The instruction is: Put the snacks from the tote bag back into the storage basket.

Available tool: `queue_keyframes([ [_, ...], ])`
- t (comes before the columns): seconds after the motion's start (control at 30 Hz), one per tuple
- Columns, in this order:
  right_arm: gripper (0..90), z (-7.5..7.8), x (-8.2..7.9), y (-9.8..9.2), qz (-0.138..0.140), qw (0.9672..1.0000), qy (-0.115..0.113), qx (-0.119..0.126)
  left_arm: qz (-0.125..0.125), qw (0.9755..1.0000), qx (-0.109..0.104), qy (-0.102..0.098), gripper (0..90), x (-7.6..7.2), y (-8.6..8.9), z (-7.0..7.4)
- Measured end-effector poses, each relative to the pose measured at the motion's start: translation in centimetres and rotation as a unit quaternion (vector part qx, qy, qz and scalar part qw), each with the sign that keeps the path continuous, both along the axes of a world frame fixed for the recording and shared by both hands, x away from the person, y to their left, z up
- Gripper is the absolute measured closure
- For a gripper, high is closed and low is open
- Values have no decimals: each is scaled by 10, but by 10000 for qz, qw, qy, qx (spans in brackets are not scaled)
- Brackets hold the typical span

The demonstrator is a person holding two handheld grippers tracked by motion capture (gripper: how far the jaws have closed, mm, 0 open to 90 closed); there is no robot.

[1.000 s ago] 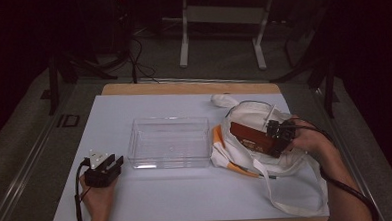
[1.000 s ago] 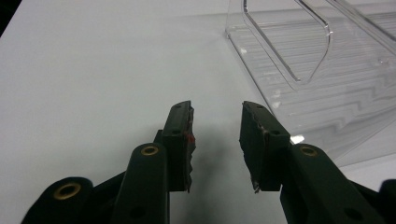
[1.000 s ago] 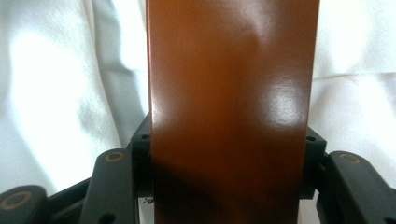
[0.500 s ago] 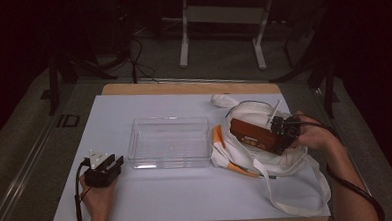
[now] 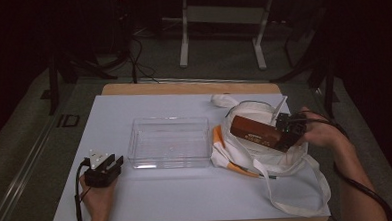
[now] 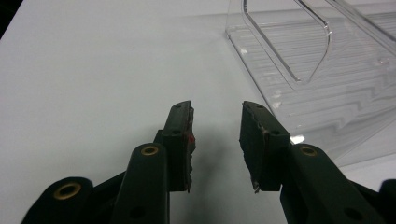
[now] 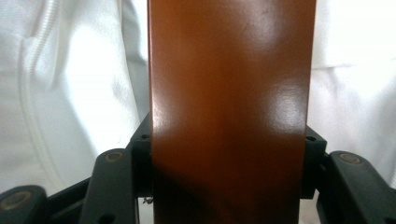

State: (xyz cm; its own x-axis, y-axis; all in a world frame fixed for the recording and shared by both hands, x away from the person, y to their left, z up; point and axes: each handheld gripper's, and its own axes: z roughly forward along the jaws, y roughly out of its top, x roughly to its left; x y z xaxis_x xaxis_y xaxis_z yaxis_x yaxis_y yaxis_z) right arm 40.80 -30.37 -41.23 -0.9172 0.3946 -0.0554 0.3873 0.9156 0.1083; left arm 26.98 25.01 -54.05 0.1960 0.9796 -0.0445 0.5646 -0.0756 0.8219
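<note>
Fingers of the left gripper (image 5: 102, 170) sit parted with nothing between them, low on the white worktop (image 5: 163, 202) at the near left corner of the clear rectangular plastic tray (image 5: 169, 141); in the left gripper view (image 6: 217, 135) the tray's wall stands just ahead and to one side, not touching.

Right gripper (image 5: 288, 131), on the tray's far side from the left one, is clamped on the glossy reddish-brown oblong box (image 5: 255, 132). Right gripper view: box (image 7: 229, 107) runs straight out from between the fingers (image 7: 140, 158), pads pressing its two long flanks.

Box hangs above the mouth of the white cloth tote bag with orange trim (image 5: 246, 158), clear of the cloth as far as I can judge. Its long axis points from the gripper toward the tray, free end nearest the tray's right wall.

Judgement: tray lies beyond the box's free end, so a carry along that axis should bring it over. Right hand is plainly the nearer.
</note>
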Motion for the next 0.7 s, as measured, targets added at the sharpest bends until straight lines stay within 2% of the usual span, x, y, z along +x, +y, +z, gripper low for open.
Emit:
queue_keyframes([
  [0.7, 434, 34, -11, -13, 30, 9998, -197, 24, 16, 10000, 16, -6, 645, 0, 0, 0],
])
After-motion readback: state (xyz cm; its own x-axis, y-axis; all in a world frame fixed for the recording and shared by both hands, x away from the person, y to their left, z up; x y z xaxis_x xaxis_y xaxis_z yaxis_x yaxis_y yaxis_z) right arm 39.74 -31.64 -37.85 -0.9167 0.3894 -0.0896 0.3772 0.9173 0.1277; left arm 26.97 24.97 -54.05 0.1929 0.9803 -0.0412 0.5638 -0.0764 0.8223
